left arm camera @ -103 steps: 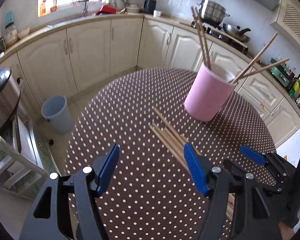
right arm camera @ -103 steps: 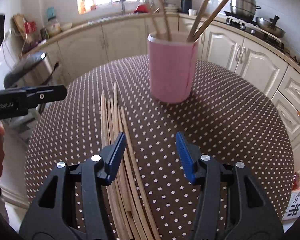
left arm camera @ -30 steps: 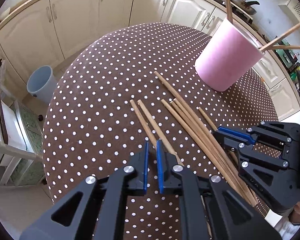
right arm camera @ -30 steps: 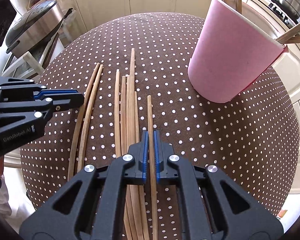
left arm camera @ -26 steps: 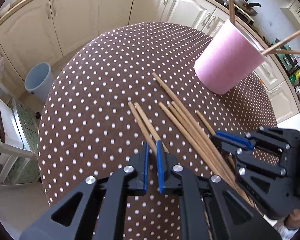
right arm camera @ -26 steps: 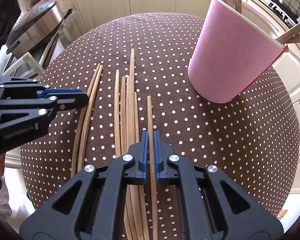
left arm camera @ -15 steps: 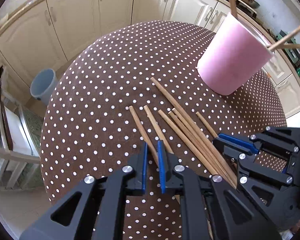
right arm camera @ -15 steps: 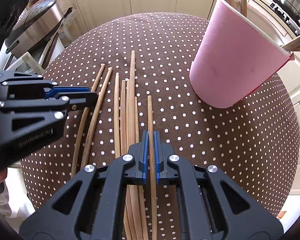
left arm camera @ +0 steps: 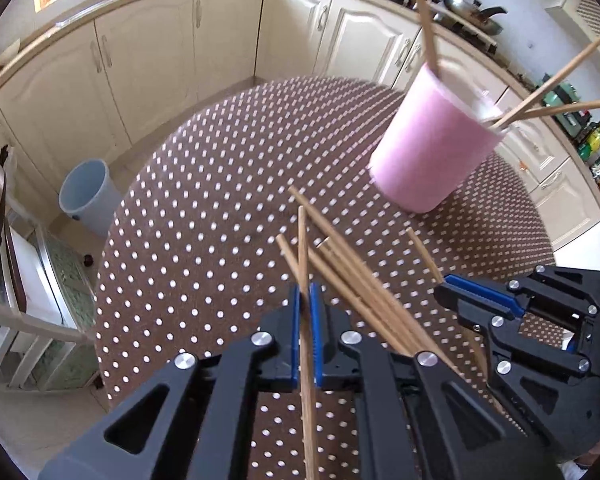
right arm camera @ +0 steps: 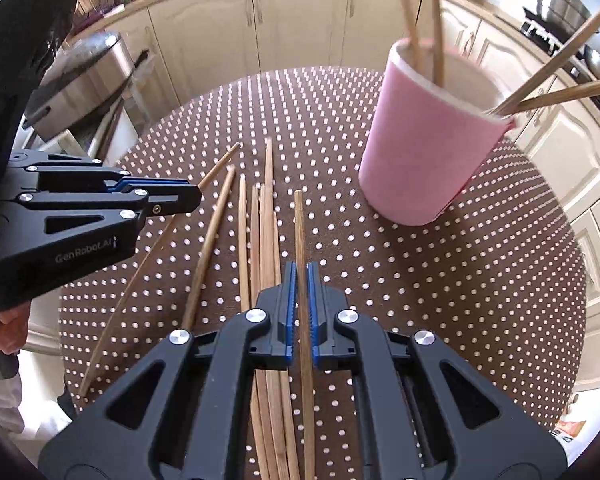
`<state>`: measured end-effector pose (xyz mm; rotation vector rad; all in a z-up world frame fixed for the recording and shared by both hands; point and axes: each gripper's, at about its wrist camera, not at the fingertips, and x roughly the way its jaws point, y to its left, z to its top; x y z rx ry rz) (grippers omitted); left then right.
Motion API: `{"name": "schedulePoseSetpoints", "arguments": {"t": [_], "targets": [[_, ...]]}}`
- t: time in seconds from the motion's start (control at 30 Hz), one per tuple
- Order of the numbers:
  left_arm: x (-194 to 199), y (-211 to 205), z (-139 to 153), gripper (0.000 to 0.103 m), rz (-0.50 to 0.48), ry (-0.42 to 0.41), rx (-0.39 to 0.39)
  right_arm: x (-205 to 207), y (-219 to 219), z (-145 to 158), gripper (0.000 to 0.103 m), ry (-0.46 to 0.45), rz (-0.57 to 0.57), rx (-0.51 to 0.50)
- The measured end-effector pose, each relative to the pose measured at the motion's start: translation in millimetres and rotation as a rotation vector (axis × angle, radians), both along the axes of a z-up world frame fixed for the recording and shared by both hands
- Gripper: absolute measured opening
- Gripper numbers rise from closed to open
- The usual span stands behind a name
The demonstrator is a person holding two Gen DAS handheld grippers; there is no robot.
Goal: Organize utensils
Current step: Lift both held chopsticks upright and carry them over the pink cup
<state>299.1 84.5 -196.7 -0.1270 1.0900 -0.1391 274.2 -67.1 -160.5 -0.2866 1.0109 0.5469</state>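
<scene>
So on the left, the left gripper has its jaws clamped on one chopstick, which runs straight out ahead along the jaws and looks tipped up clear of the polka-dot bench. Just right of it the loose pile of chopsticks lies flat, long axes pointing roughly away from both hands. Right again, the right gripper is clamped on its own chopstick, also lined up with the jaws, at the pile's right edge.

What matters next, I reckon: the pink cup sits ahead and off to the right of both grippers, upright, with a few sticks already leaning in it. The right hand looks nearer to it. Each stick probably needs tipping more upright so it drops in through the rim.
</scene>
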Motion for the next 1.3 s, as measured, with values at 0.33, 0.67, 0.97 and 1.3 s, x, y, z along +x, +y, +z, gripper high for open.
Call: {"name": "schedulePoseSetpoints", "arguments": {"t": [0.33,0.67,0.97,1.3], "targets": [[-37,-19,86,0.006,-0.062,-0.209,-0.037,-27,-39,58,0.006,-0.135,-0.039,0.143],[-67,-43,149,0.005,-0.117,-0.378,-0.052,-46,-56,109,0.006,-0.285,-0.061,0.255],[-69,-52,179,0.0,-0.132,-0.454,-0.075,-55,-65,142,0.006,-0.389,-0.087,0.317],[-33,-41,144,0.001,-0.107,-0.326,-0.071,-42,-62,133,0.006,-0.339,-0.08,0.311]]}}
